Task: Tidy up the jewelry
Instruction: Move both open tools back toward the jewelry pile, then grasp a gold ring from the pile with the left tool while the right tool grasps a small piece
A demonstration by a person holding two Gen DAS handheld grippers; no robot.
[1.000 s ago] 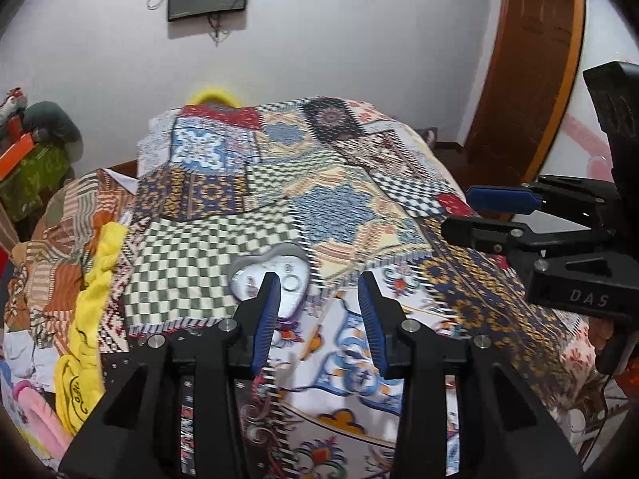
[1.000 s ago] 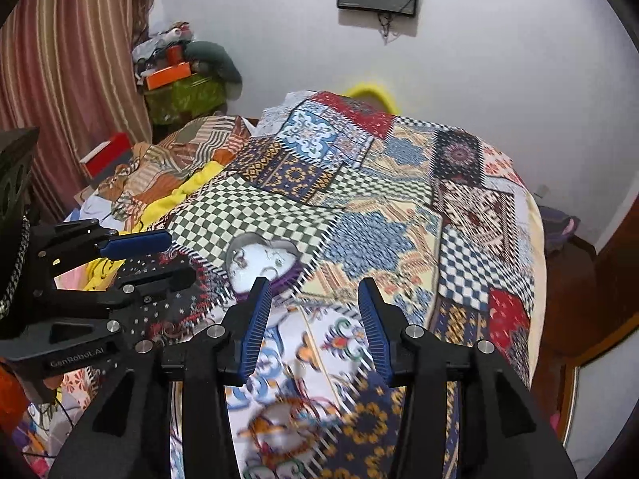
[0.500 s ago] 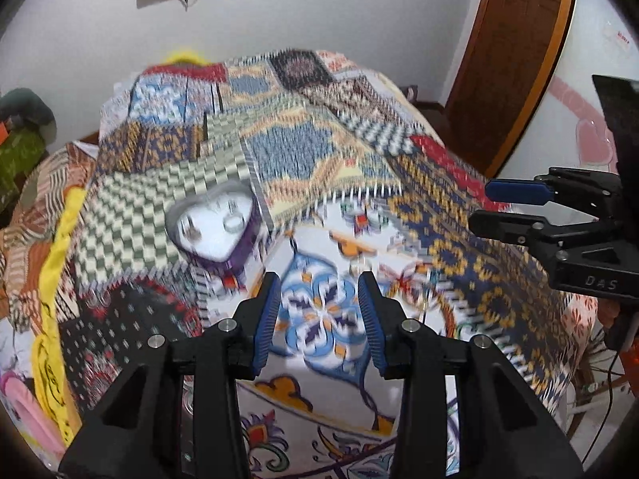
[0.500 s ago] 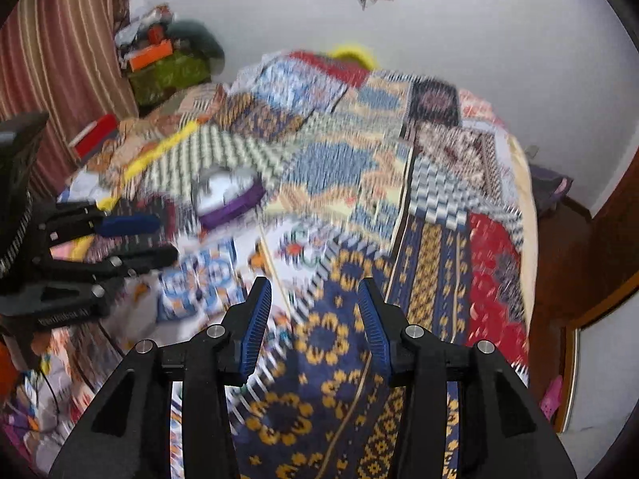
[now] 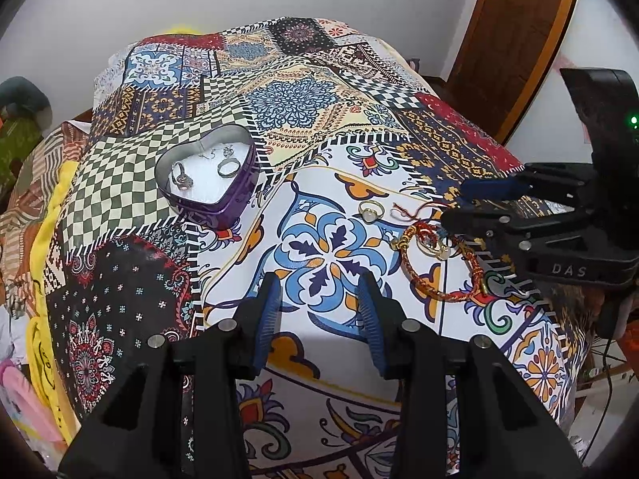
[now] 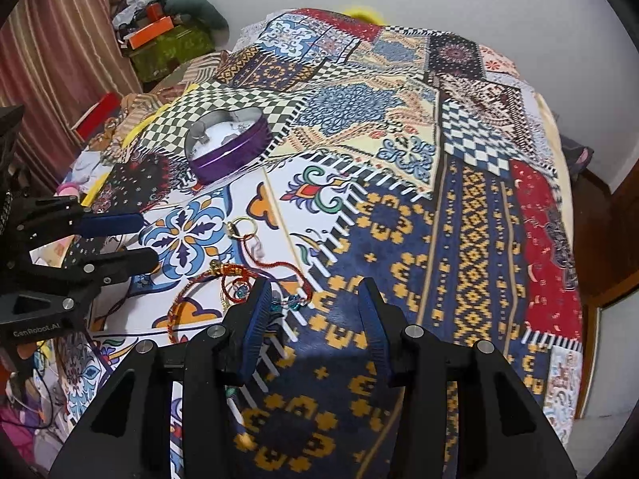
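A purple heart-shaped tin [image 5: 207,177] with rings inside sits open on the patterned bedspread; it also shows in the right wrist view [image 6: 227,145]. A gold ring [image 5: 371,211] lies right of it, also in the right wrist view [image 6: 239,226]. A red and gold thread bracelet [image 5: 435,267] with small trinkets lies beside it, also in the right wrist view [image 6: 223,283]. My left gripper [image 5: 319,313] is open and empty above the bedspread, short of the ring. My right gripper [image 6: 315,313] is open and empty, its left finger just right of the bracelet's trinkets.
The patchwork bedspread [image 5: 303,99] covers the whole bed. Folded cloths and yellow fabric [image 5: 44,239] lie at the left edge. A wooden door [image 5: 515,32] stands at the right. Boxes and bags [image 6: 159,36] are piled by the striped curtain.
Both grippers have tilted down and moved nearer over the bed. The ring and bracelet have come into view. Both grippers have stayed open.
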